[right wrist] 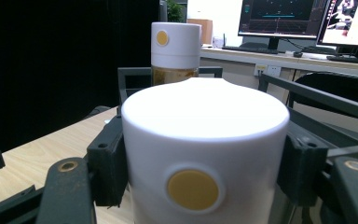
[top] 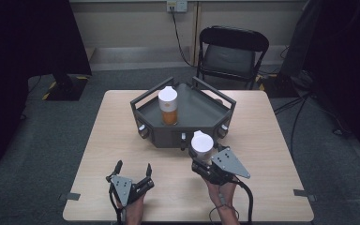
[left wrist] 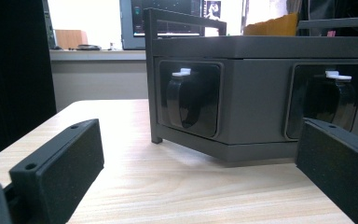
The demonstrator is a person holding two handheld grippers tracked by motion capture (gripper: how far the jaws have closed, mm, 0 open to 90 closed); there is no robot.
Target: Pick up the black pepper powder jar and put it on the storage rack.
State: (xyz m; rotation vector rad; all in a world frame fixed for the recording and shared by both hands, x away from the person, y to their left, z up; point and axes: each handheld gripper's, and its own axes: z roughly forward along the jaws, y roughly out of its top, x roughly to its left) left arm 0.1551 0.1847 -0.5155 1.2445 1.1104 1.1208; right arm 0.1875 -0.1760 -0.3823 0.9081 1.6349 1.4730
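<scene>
While the table (top: 122, 140) spreads pale and broad under the high view, a dark grey angular tray (top: 206, 115) sits at its twelve o'clock half, railed on its sides. One white-capped bottle with amber contents (top: 168, 106) stands upright inside that tray, toward its ten o'clock corner. A second white-capped bottle (top: 201, 146) is at the tray's six o'clock face, just in front of it, clamped between the jaws of the right gripper (top: 205, 161); the person's right hand (top: 221, 191) comes in from six o'clock and angles the tool toward eleven o'clock. At seven o'clock on the table the left gripper (top: 132, 172) points toward twelve, its jaws spread apart with nothing between them.

From the right gripper view the held bottle's cap (right wrist: 204, 140) shows a round yellow dot and black pads (right wrist: 108, 158) pressing on both flanks, with the other bottle (right wrist: 175, 49) standing beyond it. Seen along the left gripper view, the tray's front wall (left wrist: 256, 102) carries two recessed black knobs with white tabs (left wrist: 189, 100), and the table's wood grain is plain.
</scene>
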